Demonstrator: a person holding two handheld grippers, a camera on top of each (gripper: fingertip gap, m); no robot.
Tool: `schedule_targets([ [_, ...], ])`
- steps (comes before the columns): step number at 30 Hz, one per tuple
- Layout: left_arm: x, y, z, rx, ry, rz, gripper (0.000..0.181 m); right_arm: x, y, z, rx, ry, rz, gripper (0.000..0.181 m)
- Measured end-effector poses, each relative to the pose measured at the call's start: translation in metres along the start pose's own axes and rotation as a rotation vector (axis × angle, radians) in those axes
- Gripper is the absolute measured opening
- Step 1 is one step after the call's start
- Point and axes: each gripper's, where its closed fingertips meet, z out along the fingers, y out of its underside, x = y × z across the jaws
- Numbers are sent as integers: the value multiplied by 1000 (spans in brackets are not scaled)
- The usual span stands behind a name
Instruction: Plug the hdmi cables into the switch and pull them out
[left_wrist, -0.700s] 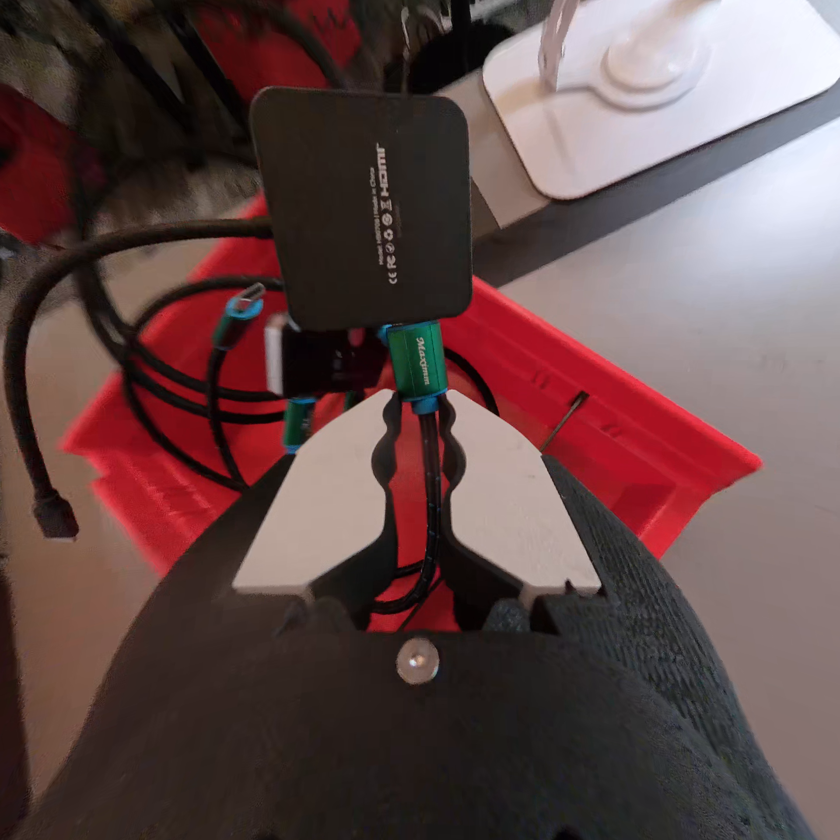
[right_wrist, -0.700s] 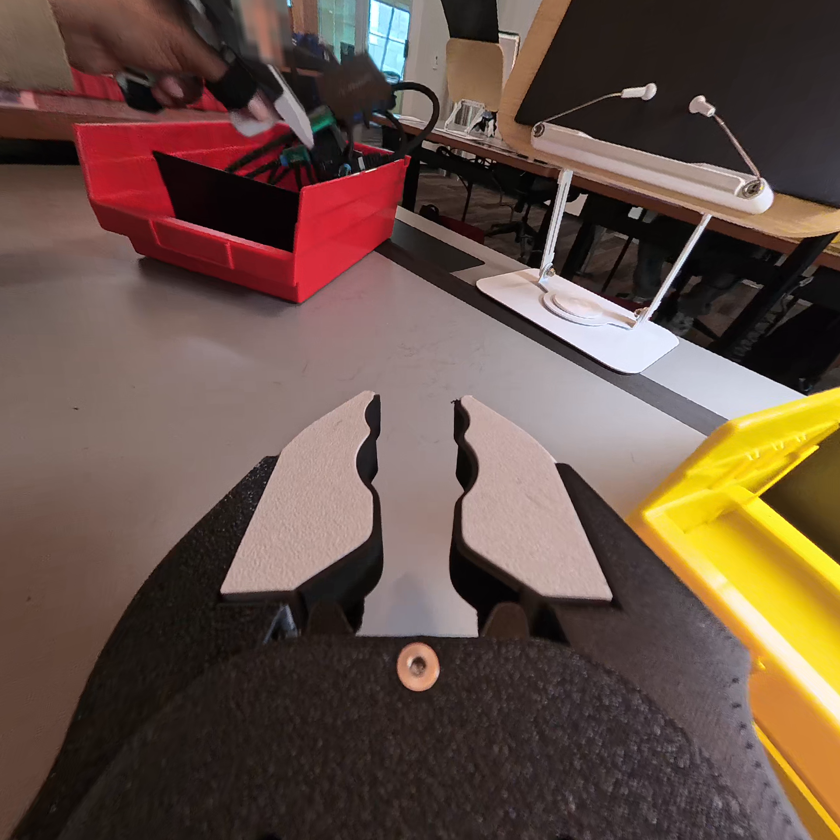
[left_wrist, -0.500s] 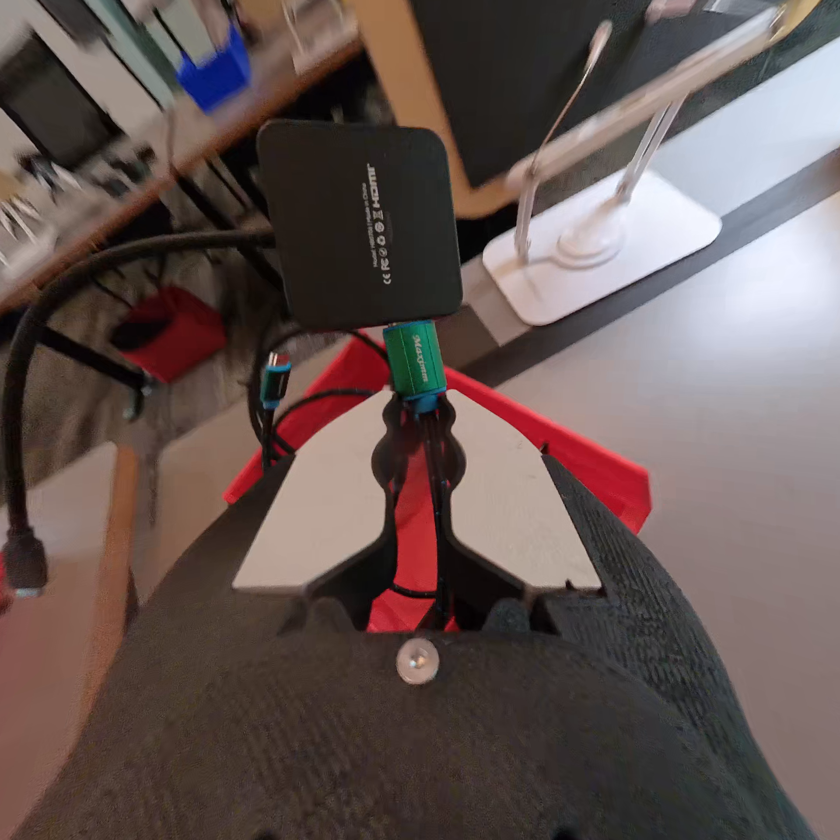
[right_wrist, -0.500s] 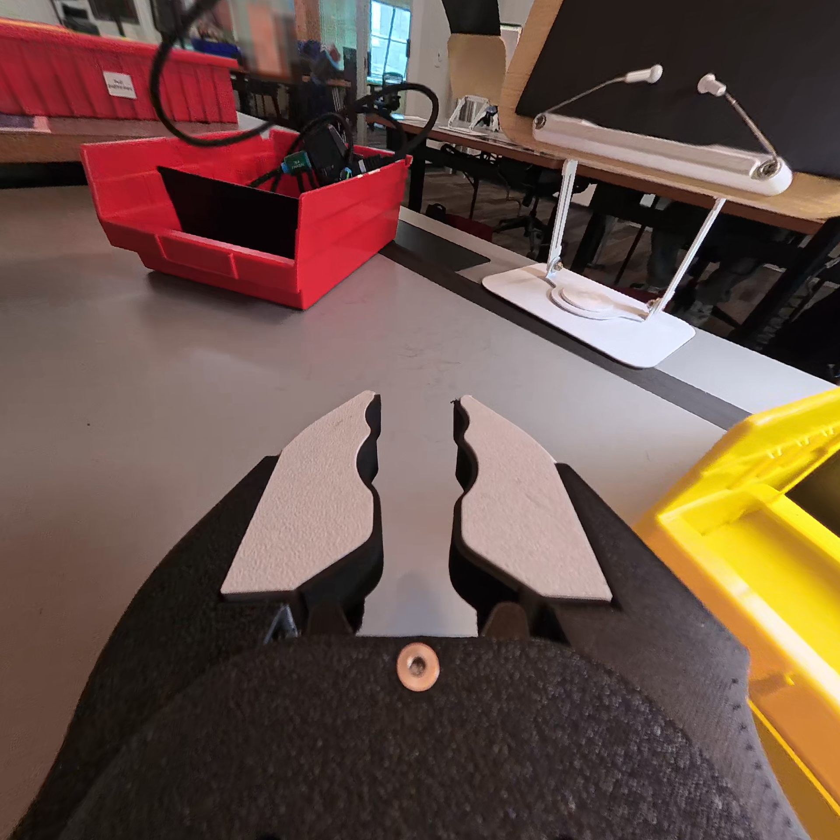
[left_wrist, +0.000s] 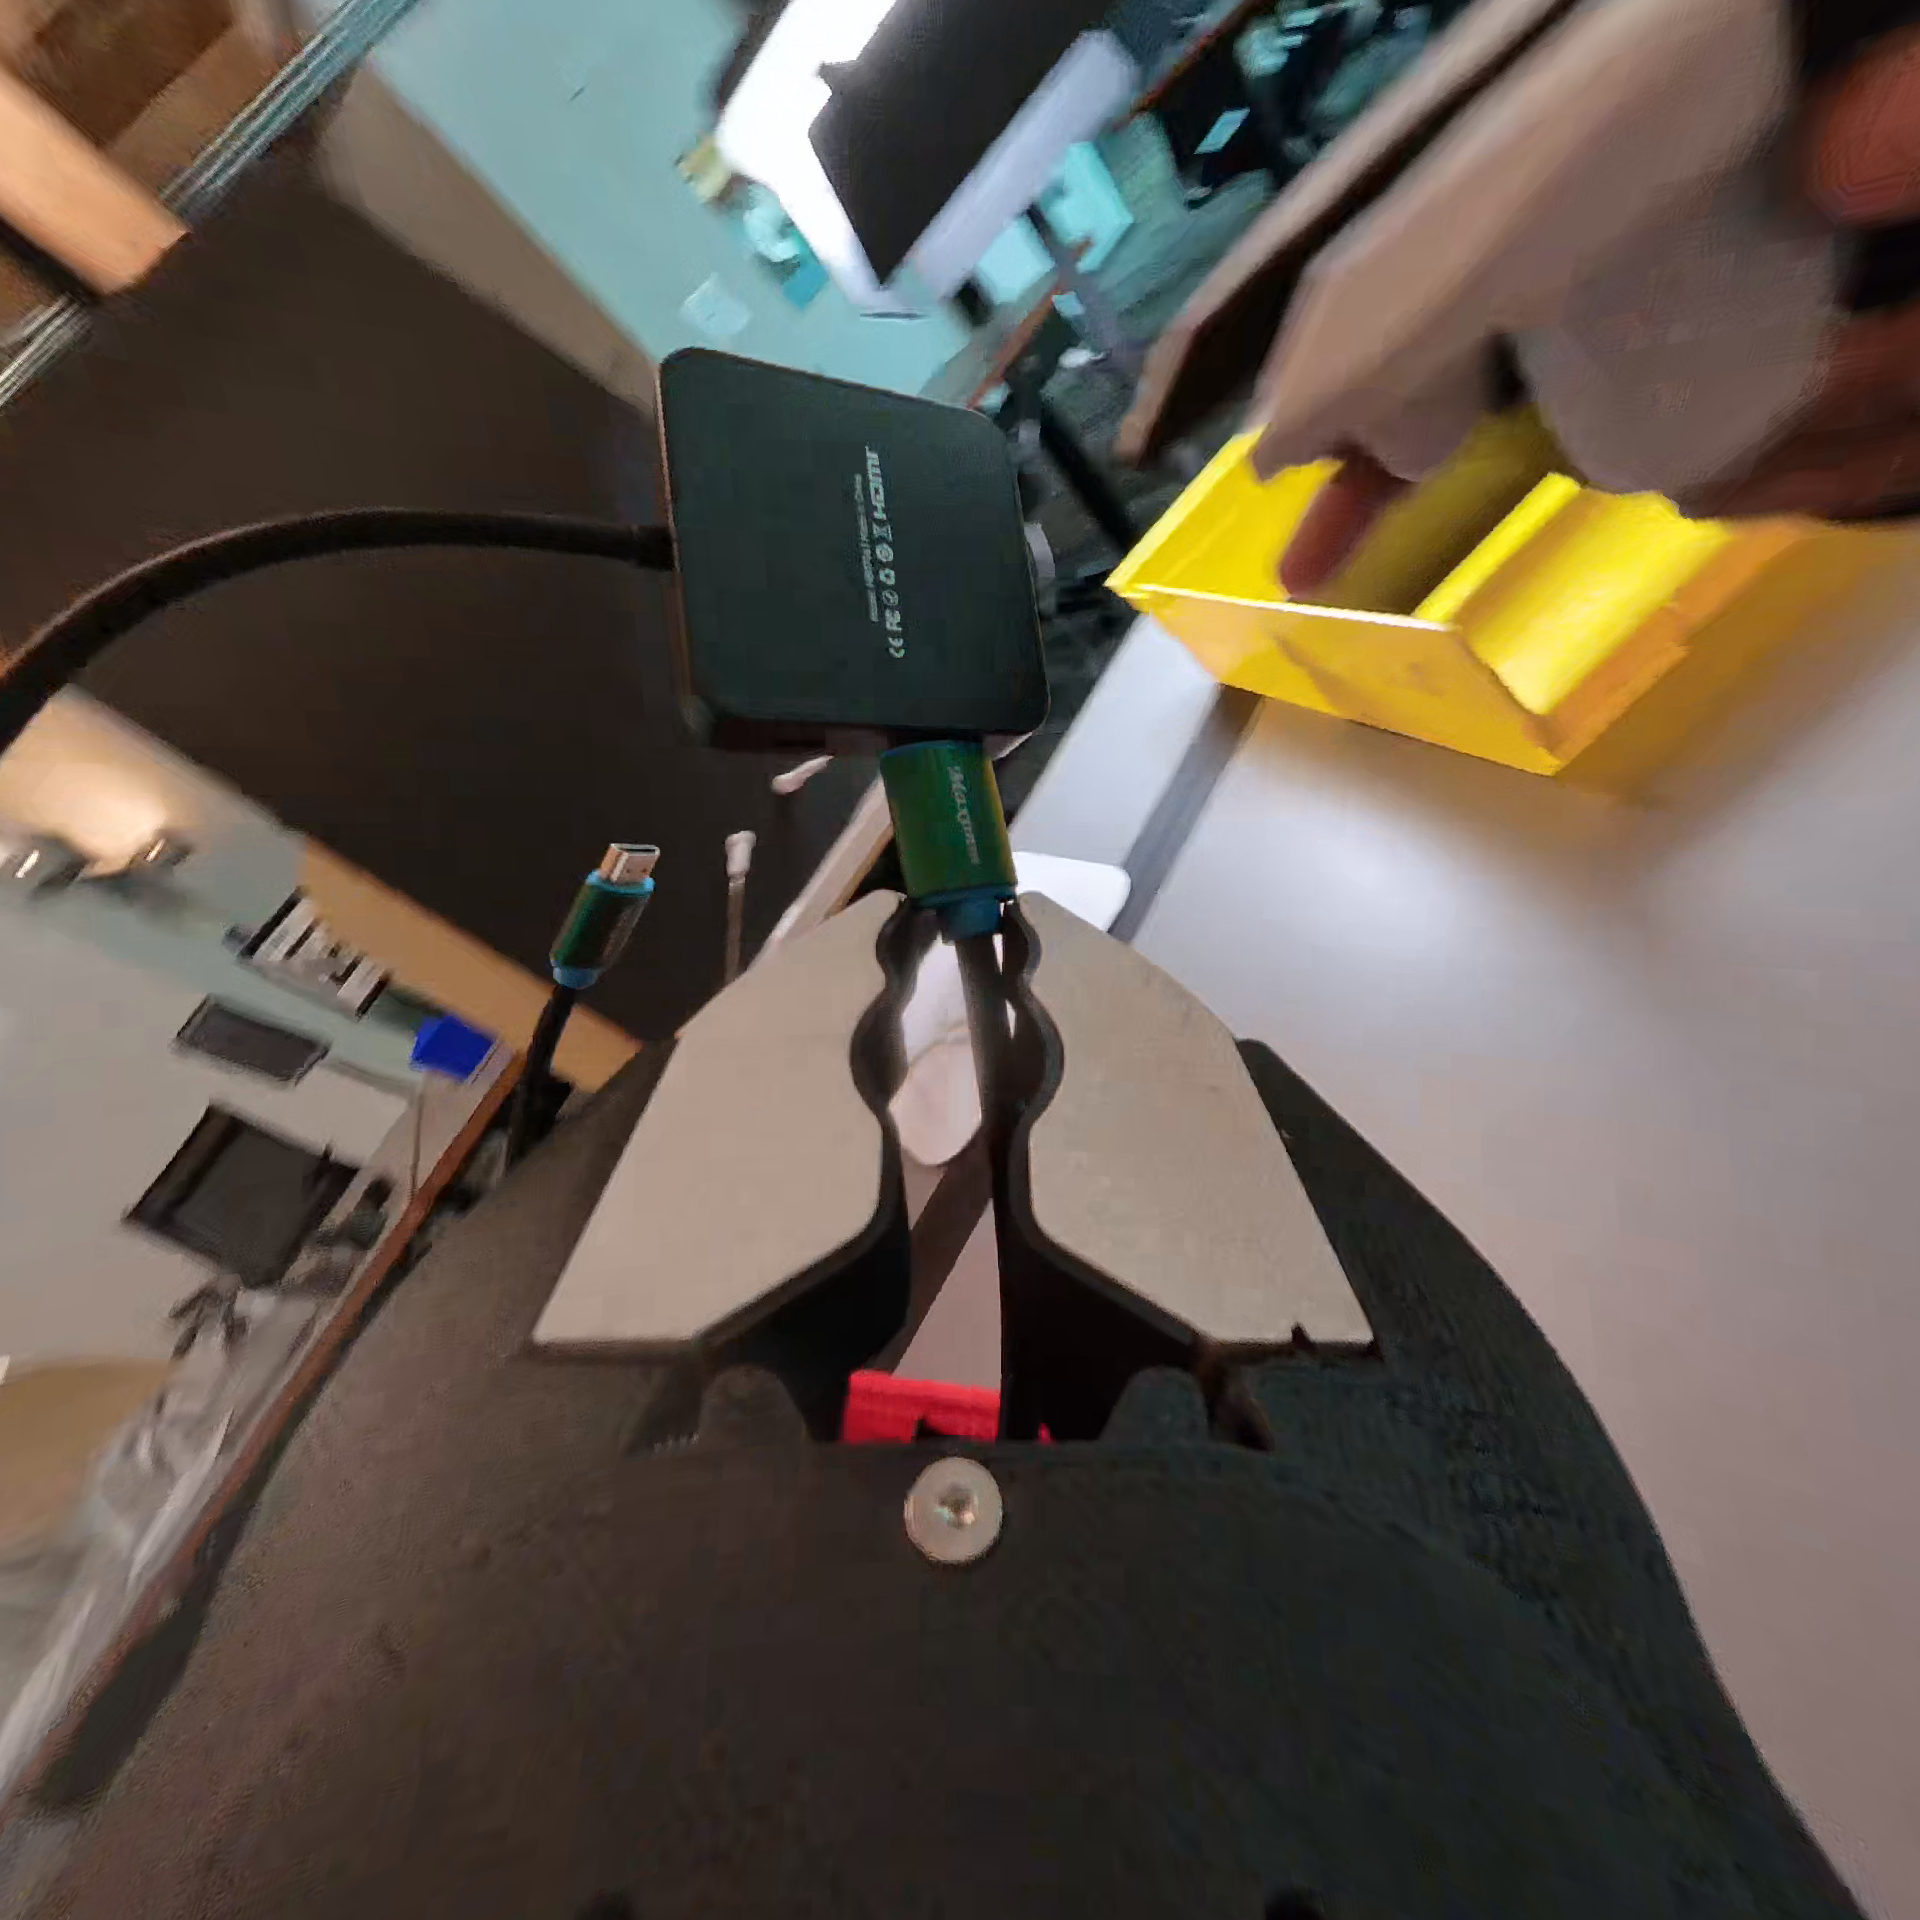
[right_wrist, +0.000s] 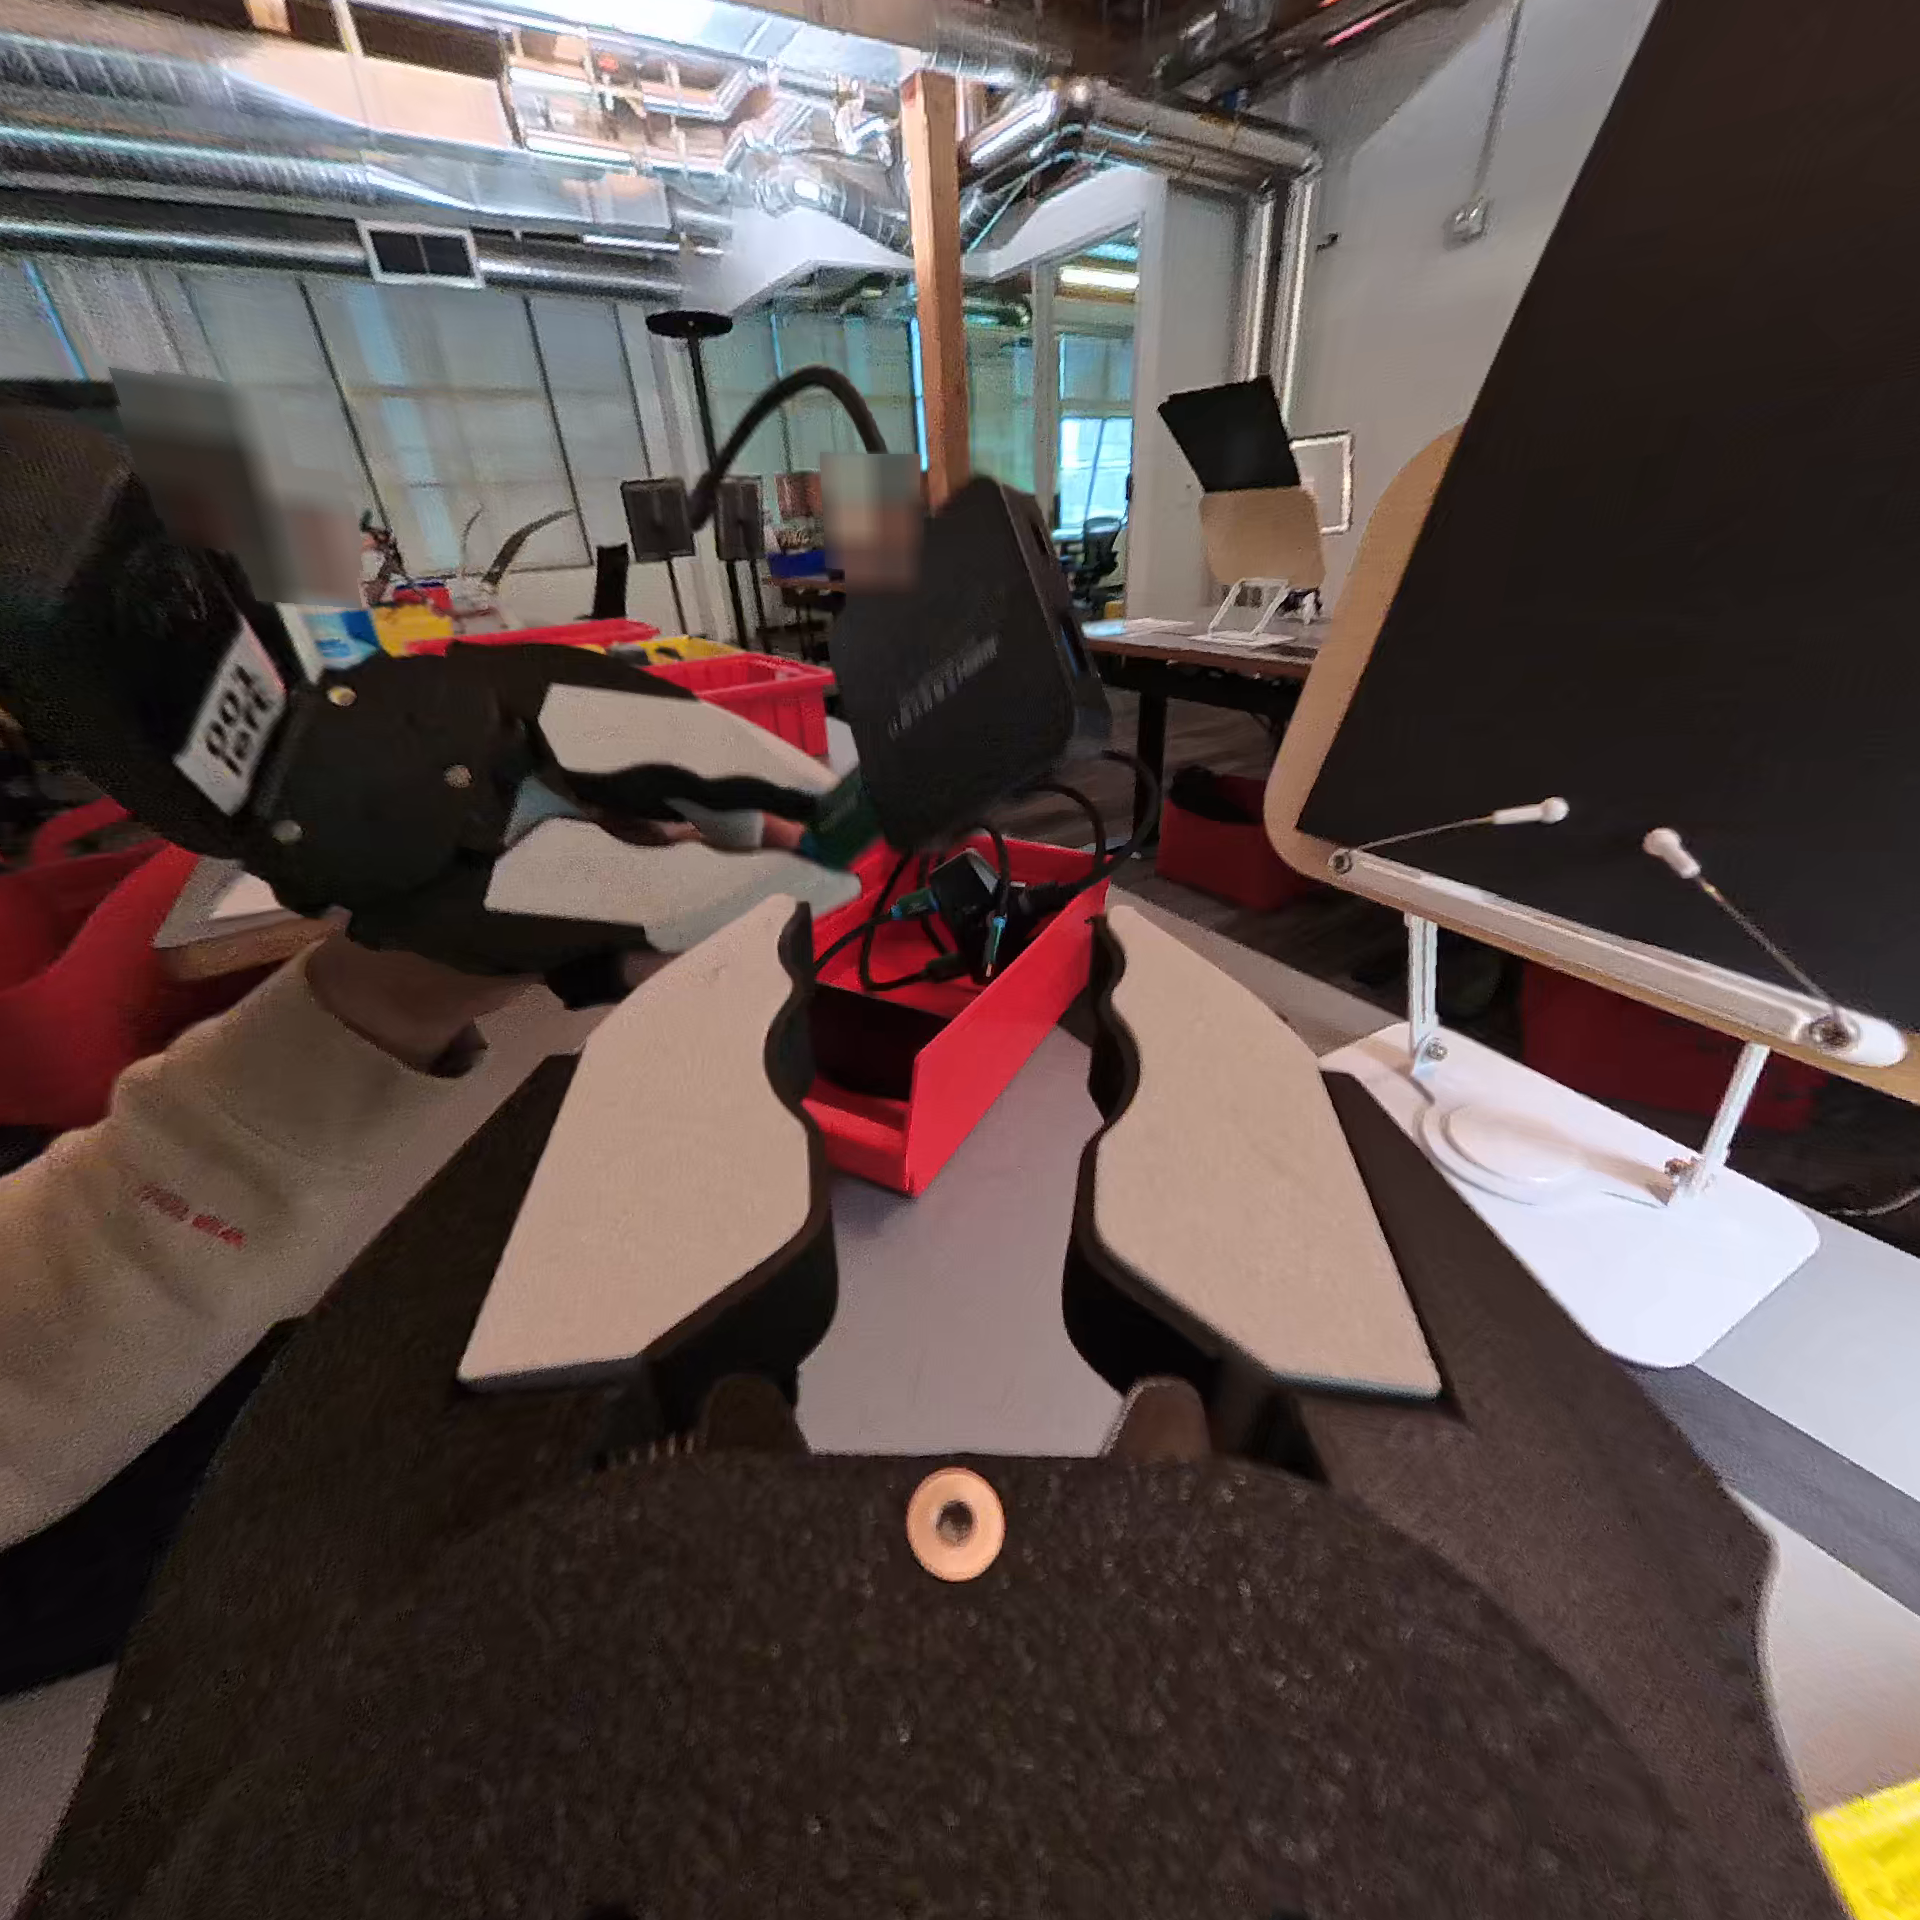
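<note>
My left gripper (left_wrist: 956, 914) is shut on the black cable just behind a green HDMI plug (left_wrist: 945, 821), which sits in the edge of the flat black switch (left_wrist: 847, 545). The switch hangs in the air off that plug, with its own thick black lead (left_wrist: 312, 540) curving away left. A loose green plug (left_wrist: 608, 899) dangles below left. In the right wrist view the left gripper (right_wrist: 842, 831) holds the switch (right_wrist: 961, 675) above the red bin (right_wrist: 966, 1029). My right gripper (right_wrist: 945, 935) is open and empty, low over the table, facing the bin.
The red bin holds more cables and a black adapter (right_wrist: 971, 894). A yellow bin (left_wrist: 1455, 623) stands on the grey table (left_wrist: 1507, 1039), with a person's sleeve and hand (left_wrist: 1558, 270) over it. A white stand (right_wrist: 1579, 1236) carrying a black board (right_wrist: 1662, 520) stands at the right. About 8 cm separates my left fingertips from my right.
The left gripper has lifted the switch by its plug up out of the red bin and swung toward the yellow bin. The right gripper has opened wider and turned toward the red bin.
</note>
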Motion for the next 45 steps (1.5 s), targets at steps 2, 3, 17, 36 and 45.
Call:
schedule_targets([
  [2, 29, 5, 6, 27, 125, 69, 16, 7, 13, -3, -60, -14, -5, 55],
  [3, 42, 7, 8, 39, 178, 87, 16, 13, 22, -4, -102, -19, 10, 57],
  [17, 73, 10, 11, 111, 390, -166, 18, 10, 50, -16, -96, -299, 274, 13],
  [36, 67, -36, 33, 269, 502, -1312, 48, 19, 46, 0, -38, 608, -1264, 13],
  [45, 68, 0, 48, 263, 569, -1474, 29, 15, 82, 18, -119, 518, -1310, 17],
])
